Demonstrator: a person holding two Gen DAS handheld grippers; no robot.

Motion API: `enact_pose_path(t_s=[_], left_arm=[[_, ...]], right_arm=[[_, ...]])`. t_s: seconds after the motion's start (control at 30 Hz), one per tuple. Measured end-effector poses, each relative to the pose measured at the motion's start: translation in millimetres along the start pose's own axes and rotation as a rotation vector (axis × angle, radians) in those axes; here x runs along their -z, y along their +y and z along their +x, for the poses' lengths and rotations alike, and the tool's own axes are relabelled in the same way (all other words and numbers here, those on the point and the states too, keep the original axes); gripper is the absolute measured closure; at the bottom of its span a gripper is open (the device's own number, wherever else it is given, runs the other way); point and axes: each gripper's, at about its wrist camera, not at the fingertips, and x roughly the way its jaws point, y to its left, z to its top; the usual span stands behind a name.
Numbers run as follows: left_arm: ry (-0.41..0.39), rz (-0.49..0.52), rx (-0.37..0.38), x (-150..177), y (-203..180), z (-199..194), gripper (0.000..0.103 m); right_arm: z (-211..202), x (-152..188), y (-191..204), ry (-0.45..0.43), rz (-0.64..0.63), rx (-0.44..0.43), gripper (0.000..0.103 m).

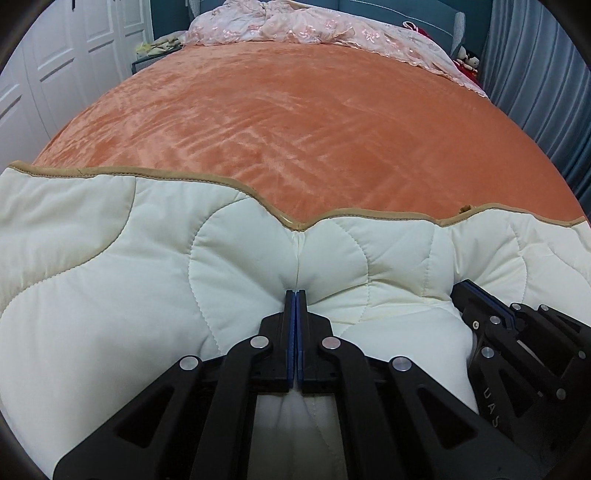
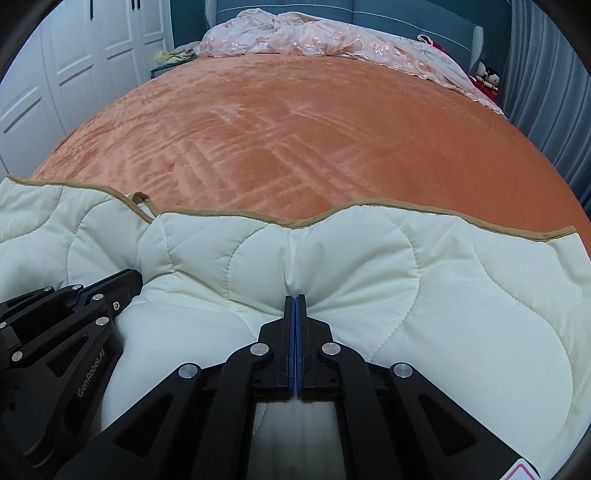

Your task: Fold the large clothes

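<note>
A cream quilted garment with tan edge binding lies across the near end of an orange bed; it also shows in the right wrist view. My left gripper is shut on a pinched fold of the cream fabric. My right gripper is shut on another fold of it, close beside the left. The right gripper shows at the right of the left wrist view, and the left gripper at the left of the right wrist view. A small tan loop sits on the binding.
The orange bedspread stretches ahead. A pink embroidered quilt is bunched at the headboard. White wardrobe doors stand to the left, grey curtains to the right, and soft toys at the far right corner.
</note>
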Motion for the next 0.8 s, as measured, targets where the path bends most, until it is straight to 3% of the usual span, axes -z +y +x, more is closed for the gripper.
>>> enact_pose_path(t_s=[0.53,0.8], left_arm=[[-0.053,-0.019,-0.005,3.6,-1.2,6.2,0.103],[-0.033,-0.018,-0.004,-0.8,-1.9,1.7,0.103]], right_arm=[[8.4,2.5,-2.6,-0.054,0.041,-0.033,0.103],[6.1,-1.9,-4.6,-0.034,0.054,-0.056,0.103]])
